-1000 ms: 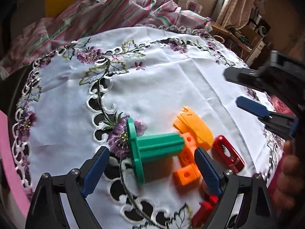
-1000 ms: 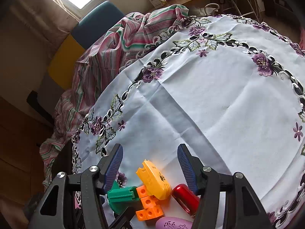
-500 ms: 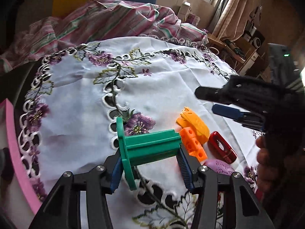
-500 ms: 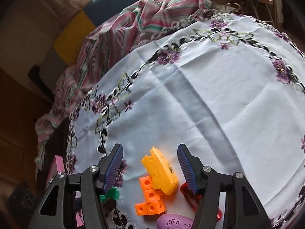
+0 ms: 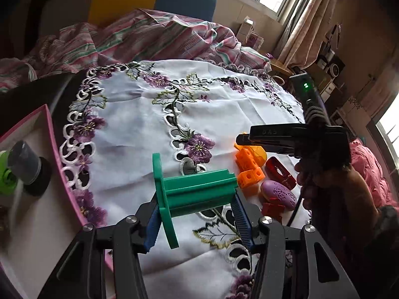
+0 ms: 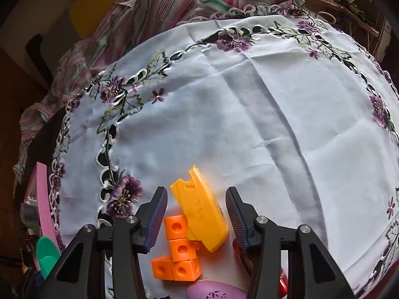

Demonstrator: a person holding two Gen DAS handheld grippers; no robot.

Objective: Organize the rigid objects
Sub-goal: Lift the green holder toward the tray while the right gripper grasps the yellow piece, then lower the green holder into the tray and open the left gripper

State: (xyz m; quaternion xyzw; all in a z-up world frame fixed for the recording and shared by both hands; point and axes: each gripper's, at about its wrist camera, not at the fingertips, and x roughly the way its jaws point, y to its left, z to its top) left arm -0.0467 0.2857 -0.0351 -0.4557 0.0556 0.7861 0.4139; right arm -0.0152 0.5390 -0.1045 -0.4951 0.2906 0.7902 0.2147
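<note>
Your left gripper point(image 5: 197, 214) is clamping the green spool point(image 5: 192, 191), its blue fingers point(image 5: 152, 226) pressing on the flange end and the far end of the ribbed shaft. The spool is lying sideways between them, raised off the white embroidered cloth point(image 5: 129, 129) that is covering the counter. To its left, the pink-rimmed box point(image 5: 51, 134) is sitting at the cloth's edge with a grey-and-green container point(image 5: 22, 167) already inside it.

Your right gripper point(image 6: 197, 214) is pointing down at the pile, and its jaws are closing around the yellow piece point(image 6: 202, 214), which is lying between the fingers point(image 6: 157, 214) without being touched by either pad. The orange cube block point(image 6: 178, 249) is crowding the left finger, resting against the yellow piece's lower edge, so it is standing in the way of a clean pinch. The red piece point(image 6: 240, 254) is lying just under the right finger, mostly hidden by it. The purple oval piece point(image 6: 214, 291) is sitting nearest the camera, just below the cubes.

From the left view, your right hand point(image 5: 331, 182) is hovering over the same cluster, partly hiding the yellow piece. A striped blanket point(image 5: 159, 37) is bunched up beyond the counter's far edge.
</note>
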